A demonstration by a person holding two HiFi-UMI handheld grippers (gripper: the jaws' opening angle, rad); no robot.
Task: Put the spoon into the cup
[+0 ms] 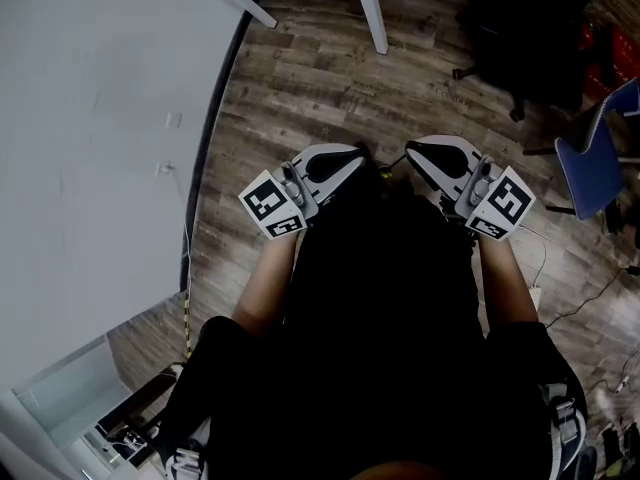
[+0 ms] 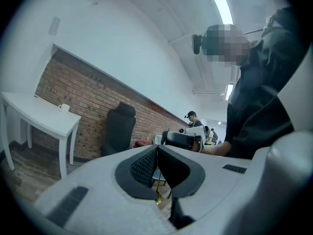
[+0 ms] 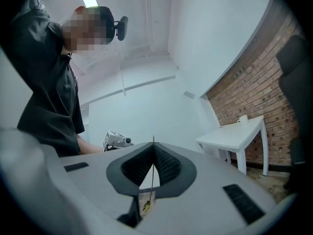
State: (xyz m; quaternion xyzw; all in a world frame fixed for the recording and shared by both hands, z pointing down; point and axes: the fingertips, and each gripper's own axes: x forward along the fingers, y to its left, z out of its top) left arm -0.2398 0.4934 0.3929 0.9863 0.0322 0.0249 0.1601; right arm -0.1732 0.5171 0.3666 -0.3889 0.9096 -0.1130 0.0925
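Note:
A small white cup stands on a white table by the brick wall; the right gripper view shows the cup near that table's far end. I can make out no spoon on the table. My left gripper and right gripper are held level, close to the person's body, tips near each other. The left gripper's pads meet with nothing clearly between them. So do the right gripper's, with only a thin line on the seam and a brass-coloured bit at its base.
Only the white table's legs show at the top of the head view. A black office chair stands beside the table, a blue chair at the right. A white wall runs along the left. People stand far off.

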